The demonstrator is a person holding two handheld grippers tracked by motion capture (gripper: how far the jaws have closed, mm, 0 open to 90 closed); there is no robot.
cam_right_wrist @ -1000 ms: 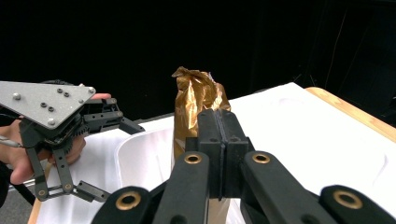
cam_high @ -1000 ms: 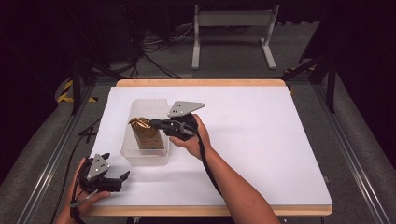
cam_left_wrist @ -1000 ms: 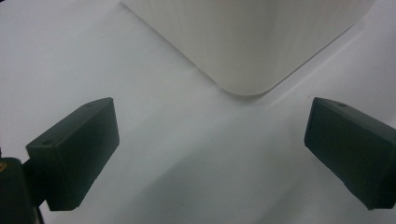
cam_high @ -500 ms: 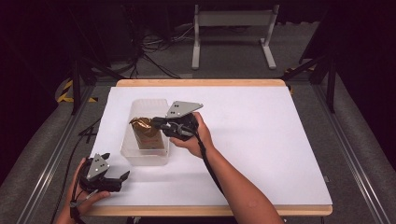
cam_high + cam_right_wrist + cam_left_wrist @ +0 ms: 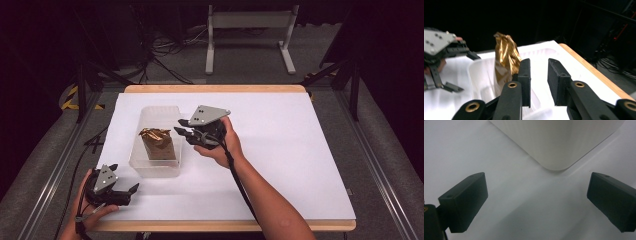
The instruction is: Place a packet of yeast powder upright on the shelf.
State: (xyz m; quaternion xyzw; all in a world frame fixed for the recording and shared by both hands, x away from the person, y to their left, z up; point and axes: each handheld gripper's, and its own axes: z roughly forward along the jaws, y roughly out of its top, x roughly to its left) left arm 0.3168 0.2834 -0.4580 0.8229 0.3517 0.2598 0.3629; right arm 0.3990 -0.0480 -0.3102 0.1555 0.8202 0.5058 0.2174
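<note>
From the high view I see my right gripper (image 5: 181, 133) just beside the right rim of the clear bin (image 5: 145, 165), its tips level with the bag's twisted top but not touching it. The gold bag (image 5: 156, 143) stands upright inside the bin, about the middle of it. The right gripper view gives me what the top-down one cannot: the jaws have just been opening, a narrow gap now stands between the pads, and nothing sits in it. There the bag (image 5: 505, 58) rises behind and to the left of my left pad, its foil neck crumpled and free.

My left gripper (image 5: 131, 191) rests near the table's front-left corner, well clear of the bin. The left gripper view shows its jaws wide apart with bare white sheet between them and only a rounded corner of the bin (image 5: 556, 145) ahead.

The table (image 5: 300, 150) is covered in white, with a wooden edge showing at the back. Beyond it lie floor cables (image 5: 170, 50) and a grey stand (image 5: 250, 30). Nothing lies between either gripper and the bin.
</note>
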